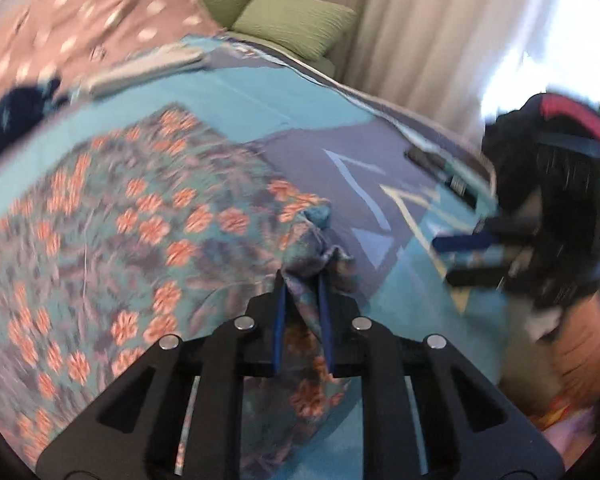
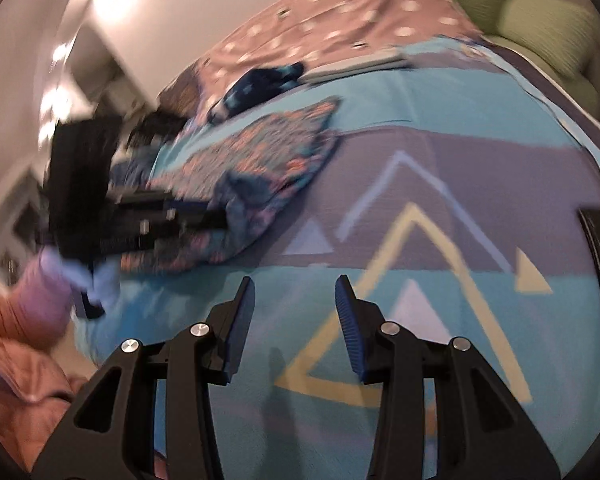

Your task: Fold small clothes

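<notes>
Floral garment [image 1: 112, 216], a small teal piece printed with orange-pink flowers, lies spread across the bedspread [image 1: 236, 104], which is turquoise with purple bands and yellow and pale-blue triangle outlines. One bunched corner of the cloth is drawn up between the blue pads of the left gripper [image 1: 302, 284], whose jaws are pressed close on the fabric so that a fold of it hangs down between the fingers toward the camera. In the right wrist view the same garment [image 2: 260, 152] sits toward the left side of the bed, with the left gripper [image 2: 216, 218] reaching into its near, crumpled edge. The right gripper [image 2: 296, 292] hovers over bare bedspread [image 2: 460, 120] with its jaws spread apart and nothing between the pads; it also shows at the right of the left wrist view [image 1: 460, 256], apart from the cloth. Farther back, a dark blue patterned item [image 2: 260, 84] lies near a pinkish dotted cover [image 2: 340, 12], and green pillows [image 1: 296, 24] rest by pale curtains [image 1: 420, 40]. Both views are motion-blurred.
</notes>
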`<action>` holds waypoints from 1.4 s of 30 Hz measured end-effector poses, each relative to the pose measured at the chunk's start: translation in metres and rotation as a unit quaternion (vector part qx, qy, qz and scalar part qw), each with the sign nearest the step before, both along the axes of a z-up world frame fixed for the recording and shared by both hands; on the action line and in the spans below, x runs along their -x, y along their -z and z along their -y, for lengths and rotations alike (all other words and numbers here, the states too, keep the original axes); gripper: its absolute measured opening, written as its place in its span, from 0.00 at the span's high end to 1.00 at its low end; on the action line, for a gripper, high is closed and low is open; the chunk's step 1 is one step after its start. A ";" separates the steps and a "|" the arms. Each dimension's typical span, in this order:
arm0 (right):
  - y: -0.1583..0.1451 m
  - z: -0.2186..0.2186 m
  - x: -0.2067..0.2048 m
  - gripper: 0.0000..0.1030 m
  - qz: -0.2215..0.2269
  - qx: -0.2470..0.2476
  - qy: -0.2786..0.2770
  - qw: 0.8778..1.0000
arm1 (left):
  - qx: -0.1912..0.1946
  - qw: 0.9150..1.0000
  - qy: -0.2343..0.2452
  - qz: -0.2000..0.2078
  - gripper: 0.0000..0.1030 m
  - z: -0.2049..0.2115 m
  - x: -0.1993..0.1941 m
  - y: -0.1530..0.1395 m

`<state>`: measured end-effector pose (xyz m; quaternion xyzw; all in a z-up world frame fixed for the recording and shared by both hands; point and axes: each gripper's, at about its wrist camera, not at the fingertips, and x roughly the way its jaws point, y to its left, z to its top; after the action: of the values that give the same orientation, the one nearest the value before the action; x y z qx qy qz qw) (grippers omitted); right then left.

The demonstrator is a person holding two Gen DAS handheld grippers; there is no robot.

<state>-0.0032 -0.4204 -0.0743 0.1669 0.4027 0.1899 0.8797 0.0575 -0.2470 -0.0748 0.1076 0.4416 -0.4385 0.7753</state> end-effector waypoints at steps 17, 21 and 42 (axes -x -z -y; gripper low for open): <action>-0.026 -0.053 -0.091 0.58 0.013 0.015 -0.223 0.975 | 0.058 0.996 -0.054 -0.047 0.78 -0.039 -0.008 0.012; -0.026 -0.069 -0.109 0.58 -0.011 0.041 -0.287 0.957 | 0.049 0.996 -0.068 -0.032 0.78 -0.051 -0.008 0.008; -0.029 -0.043 -0.063 0.49 -0.139 0.106 -0.373 0.911 | 0.069 0.994 -0.070 -0.044 0.69 -0.070 -0.016 0.012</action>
<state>0.0602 -0.3773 -0.0451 -0.0646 0.5718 0.4351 0.6925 0.0740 -0.1770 -0.0869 0.0029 0.4503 -0.4169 0.7896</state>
